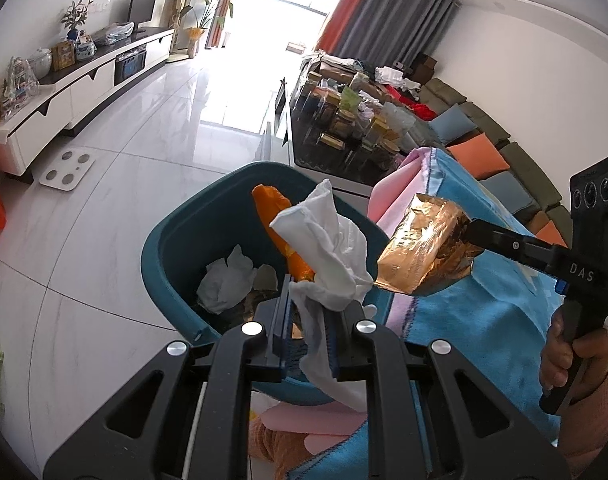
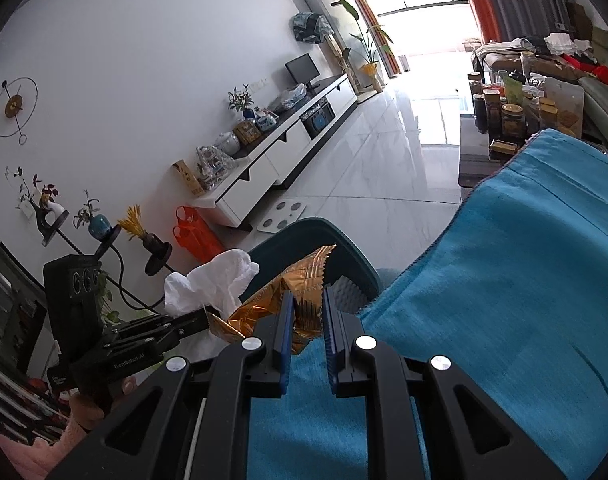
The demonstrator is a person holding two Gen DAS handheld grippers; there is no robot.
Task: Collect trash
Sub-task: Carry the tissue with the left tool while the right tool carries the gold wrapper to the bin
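Item, trash run: your left gripper (image 1: 310, 312) is pinching a white tissue (image 1: 328, 244) over the teal bin (image 1: 175, 248); your right gripper (image 2: 308, 314) is clamping a gold wrapper (image 2: 287, 292) beside the rim, over the blue towel (image 2: 504, 280), so releasing now is risking a miss

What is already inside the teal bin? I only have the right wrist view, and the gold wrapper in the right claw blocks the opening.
Observer: The left wrist view looks down into the bin; a crumpled tissue lies at the bottom.
Operator: Anything else in there?
Observer: An orange wrapper stands slanted in it, its top poking up to about the rim.
Operator: Is the left claw really gripping its tissue, or just touching it?
Observer: Gripping. The left claw has the held tissue pinched between its blue pads, with a loose end hanging down below them.
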